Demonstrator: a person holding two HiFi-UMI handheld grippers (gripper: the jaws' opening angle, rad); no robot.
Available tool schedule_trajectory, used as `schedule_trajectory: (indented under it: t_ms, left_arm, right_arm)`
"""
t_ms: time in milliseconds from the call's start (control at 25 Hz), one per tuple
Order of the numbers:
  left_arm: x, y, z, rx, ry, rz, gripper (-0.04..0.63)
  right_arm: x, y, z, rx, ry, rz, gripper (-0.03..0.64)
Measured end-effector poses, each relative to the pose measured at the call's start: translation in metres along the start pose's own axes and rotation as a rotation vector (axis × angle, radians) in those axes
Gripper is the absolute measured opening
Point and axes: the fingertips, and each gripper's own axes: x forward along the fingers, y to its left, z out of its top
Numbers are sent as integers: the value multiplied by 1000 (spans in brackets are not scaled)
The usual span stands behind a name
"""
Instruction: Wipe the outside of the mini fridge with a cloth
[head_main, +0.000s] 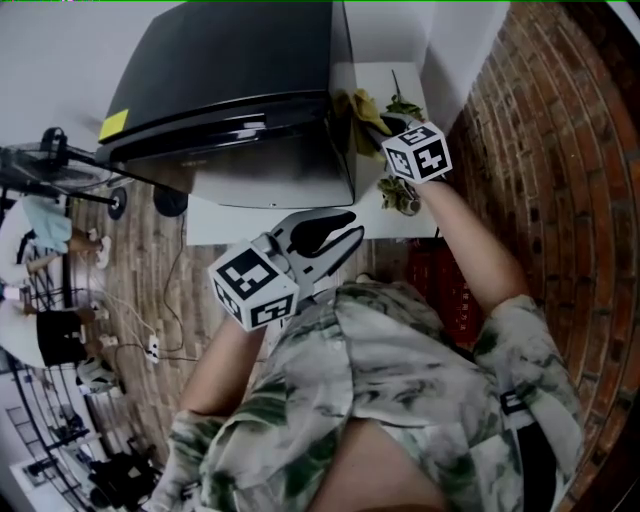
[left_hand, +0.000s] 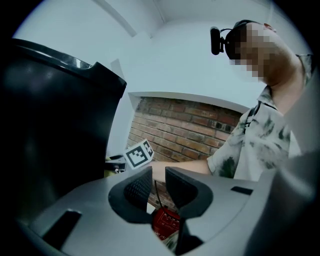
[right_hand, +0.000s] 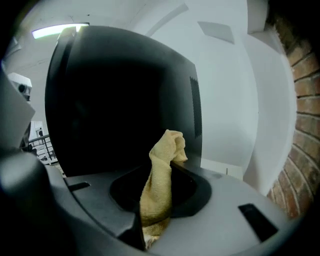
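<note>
The black mini fridge (head_main: 230, 60) stands on a white table (head_main: 395, 80); in the right gripper view the fridge (right_hand: 120, 100) fills the space ahead. My right gripper (head_main: 388, 132) is shut on a yellow cloth (head_main: 360, 110) beside the fridge's right side; whether the cloth touches it I cannot tell. In its own view the cloth (right_hand: 160, 185) stands up between the jaws of the right gripper (right_hand: 165, 162). My left gripper (head_main: 345, 232) hangs lower, in front of the fridge and away from it. From its own camera the left gripper (left_hand: 158, 172) is empty, with a narrow gap between its pads.
A brick wall (head_main: 540, 150) runs along the right. Green leaves (head_main: 400, 195) lie on the table by my right gripper. A red crate (head_main: 440, 280) sits under the table. A fan (head_main: 50, 160) and cables are on the wooden floor to the left.
</note>
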Motion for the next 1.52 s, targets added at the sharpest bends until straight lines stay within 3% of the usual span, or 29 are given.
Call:
schedule_trajectory:
  t_ms: [320,560,920,1520]
  left_arm:
    - [6,-3,-3,-1,-13,-17,71]
    - [11,-4,0,-6,-20,-21,71]
    - [1,-1,-10,-24,-13,7,71]
    - [-20,25,-23,-75,1,88,71]
  right_arm:
    - [-82,28,123,-88,-251,15,98]
    - [-106,66,157,-174,-318,56,98]
    - [-70,74,84,-131,-206,80,98]
    - [19,54,-105,2,140,97,98]
